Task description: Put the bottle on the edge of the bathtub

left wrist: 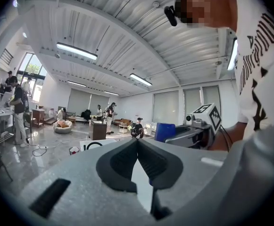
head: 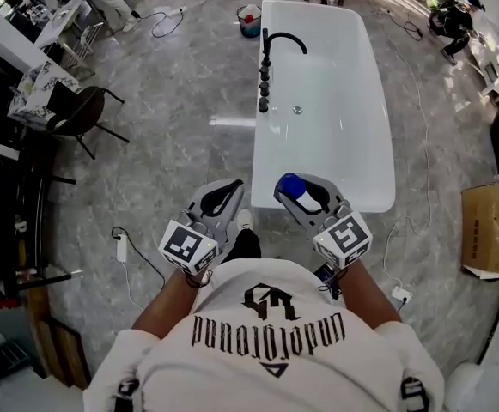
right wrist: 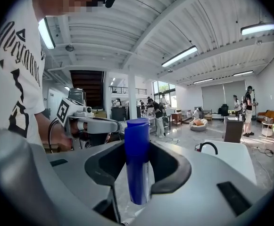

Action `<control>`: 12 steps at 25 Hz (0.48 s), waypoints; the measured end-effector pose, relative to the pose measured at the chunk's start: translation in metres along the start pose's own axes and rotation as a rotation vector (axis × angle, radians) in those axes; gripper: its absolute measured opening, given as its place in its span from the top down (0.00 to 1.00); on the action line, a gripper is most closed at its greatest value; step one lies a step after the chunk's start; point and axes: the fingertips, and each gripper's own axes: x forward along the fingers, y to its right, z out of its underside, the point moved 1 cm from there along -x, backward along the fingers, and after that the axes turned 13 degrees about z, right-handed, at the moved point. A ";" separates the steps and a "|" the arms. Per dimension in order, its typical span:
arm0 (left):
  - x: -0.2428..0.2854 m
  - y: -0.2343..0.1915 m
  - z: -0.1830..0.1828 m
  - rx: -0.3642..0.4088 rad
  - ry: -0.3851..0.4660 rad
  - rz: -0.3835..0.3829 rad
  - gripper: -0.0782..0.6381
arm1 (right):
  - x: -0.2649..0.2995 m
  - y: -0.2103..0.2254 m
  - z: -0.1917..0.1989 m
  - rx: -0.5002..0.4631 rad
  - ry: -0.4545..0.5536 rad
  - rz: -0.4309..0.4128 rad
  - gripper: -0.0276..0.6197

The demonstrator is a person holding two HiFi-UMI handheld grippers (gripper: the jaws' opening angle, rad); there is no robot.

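Observation:
A blue bottle [head: 293,185] [right wrist: 137,160] stands upright between the jaws of my right gripper [head: 297,192] [right wrist: 138,171], which is shut on it. It is held in the air just short of the near end of the white bathtub [head: 322,202] [right wrist: 232,157]. A black faucet [head: 280,45] [right wrist: 207,146] curves over the tub's left rim. My left gripper [head: 228,187] [left wrist: 137,141] is beside the right one, its jaws closed together with nothing in them. From the left gripper view the bottle [left wrist: 165,132] shows off to the right.
A small bucket [head: 249,20] stands on the marble floor by the tub's far left corner. A cardboard box [head: 490,230] is at the right, a black chair [head: 82,114] and tables at the left. A power strip [head: 121,247] and cables lie on the floor. People stand at the back.

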 end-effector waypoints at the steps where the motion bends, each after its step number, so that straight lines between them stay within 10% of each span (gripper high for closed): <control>1: 0.002 -0.007 0.001 0.001 -0.004 -0.001 0.87 | 0.008 0.003 0.001 0.001 -0.005 -0.004 0.72; 12: 0.021 -0.090 0.035 -0.065 -0.043 0.007 0.87 | 0.096 0.019 0.027 -0.009 -0.096 -0.004 0.72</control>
